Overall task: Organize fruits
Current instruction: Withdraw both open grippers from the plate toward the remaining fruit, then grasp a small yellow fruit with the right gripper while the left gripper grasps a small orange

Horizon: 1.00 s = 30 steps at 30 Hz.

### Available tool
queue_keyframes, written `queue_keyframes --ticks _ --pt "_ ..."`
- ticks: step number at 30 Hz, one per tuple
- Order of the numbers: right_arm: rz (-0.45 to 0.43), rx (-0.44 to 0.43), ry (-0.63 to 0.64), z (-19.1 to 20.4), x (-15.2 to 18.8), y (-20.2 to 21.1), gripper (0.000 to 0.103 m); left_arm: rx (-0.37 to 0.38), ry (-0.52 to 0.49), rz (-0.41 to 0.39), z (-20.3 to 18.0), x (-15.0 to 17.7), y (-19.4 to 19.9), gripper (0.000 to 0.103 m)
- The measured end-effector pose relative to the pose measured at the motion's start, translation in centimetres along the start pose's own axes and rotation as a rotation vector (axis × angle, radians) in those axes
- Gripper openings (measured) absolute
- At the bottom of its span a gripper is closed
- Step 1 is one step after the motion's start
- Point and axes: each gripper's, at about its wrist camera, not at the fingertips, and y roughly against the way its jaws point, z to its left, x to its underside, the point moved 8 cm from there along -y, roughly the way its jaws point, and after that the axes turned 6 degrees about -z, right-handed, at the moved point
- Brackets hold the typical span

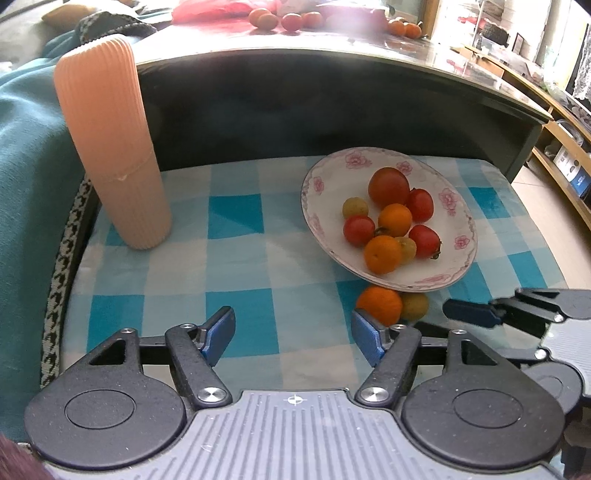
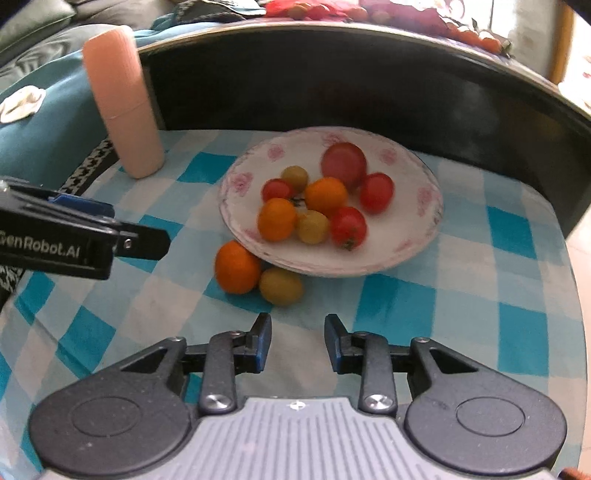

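A white plate with pink flowers (image 1: 458, 221) (image 2: 417, 236) holds several oranges, red tomatoes and yellow-green fruits. An orange (image 1: 379, 304) (image 2: 237, 267) and a yellow-green fruit (image 1: 415, 305) (image 2: 281, 286) lie on the checked cloth just in front of the plate. My left gripper (image 1: 291, 332) is open and empty, its right finger close to the loose orange. My right gripper (image 2: 297, 341) is open and empty, a little short of the yellow-green fruit. Each gripper shows at the side of the other's view, the right one (image 1: 480, 314) and the left one (image 2: 122, 236).
A tall ribbed peach-coloured cylinder (image 1: 110, 147) (image 2: 123, 107) stands at the back left of the blue-and-white checked cloth (image 1: 240, 258). A dark raised table edge (image 1: 332, 92) runs behind, with more fruit (image 1: 291, 20) on top. A teal blanket (image 1: 26, 166) lies at left.
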Motion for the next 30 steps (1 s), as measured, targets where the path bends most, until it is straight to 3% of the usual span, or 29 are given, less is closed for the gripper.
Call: queue_keyframes --ticks 13,16,25,30 --pt "-0.060 0.000 0.054 0.7 -1.1 -2.3 0.048 0.010 -0.021 0.028 -0.2 0.7 -1.1 0.078" --pt "-0.050 0.003 0.061 0.9 -1.1 -2.3 0.043 0.031 -0.032 0.022 -0.9 0.8 -1.2 0.078" --pt "-0.027 0.029 0.024 -0.8 0.0 0.4 0.042 0.100 -0.052 0.014 -3.5 1.0 -2.5 0.078" --pt "-0.008 0.047 -0.013 -2.1 1.5 2.5 0.042 0.096 -0.049 0.016 -4.3 1.1 -4.3 0.078"
